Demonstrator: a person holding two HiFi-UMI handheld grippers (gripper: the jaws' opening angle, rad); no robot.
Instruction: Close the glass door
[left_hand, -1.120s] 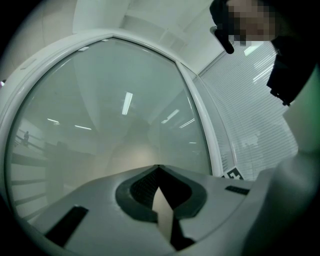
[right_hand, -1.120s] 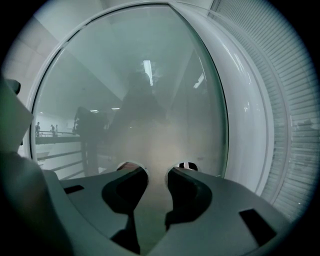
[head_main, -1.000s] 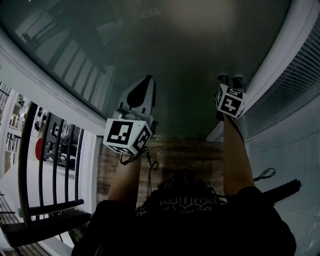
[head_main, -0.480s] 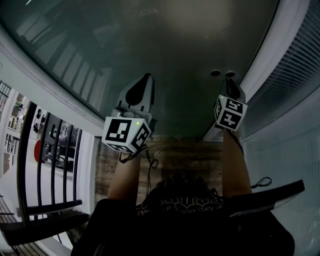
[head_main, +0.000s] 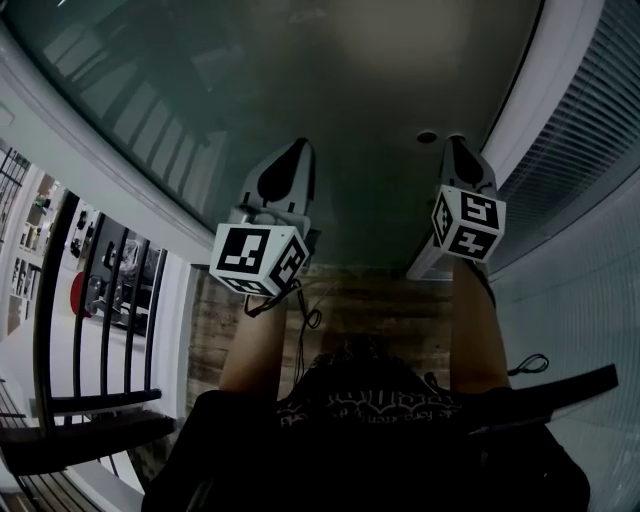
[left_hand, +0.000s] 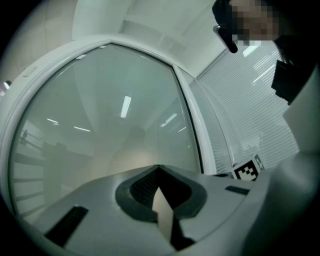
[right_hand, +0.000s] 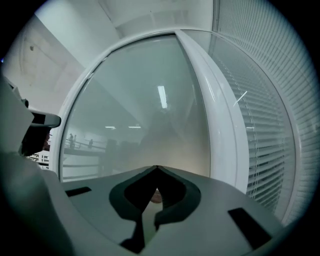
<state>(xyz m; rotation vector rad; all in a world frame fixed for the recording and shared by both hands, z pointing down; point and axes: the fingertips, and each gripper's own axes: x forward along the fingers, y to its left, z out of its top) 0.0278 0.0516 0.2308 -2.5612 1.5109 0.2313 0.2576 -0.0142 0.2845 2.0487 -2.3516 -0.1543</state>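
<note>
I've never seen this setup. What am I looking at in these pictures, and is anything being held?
No robot here: a person holds a grey two-jaw gripper in each hand, each bearing a cube with square markers. The head view looks down from the person's head: left gripper and right gripper point at the frosted glass door in its white frame. The other two pictures come from cameras riding on the grippers, looking along their jaws. The left jaws are together, empty. The right jaws have just been closing and now meet; a small brownish spot shows behind them, too unclear to name.
</note>
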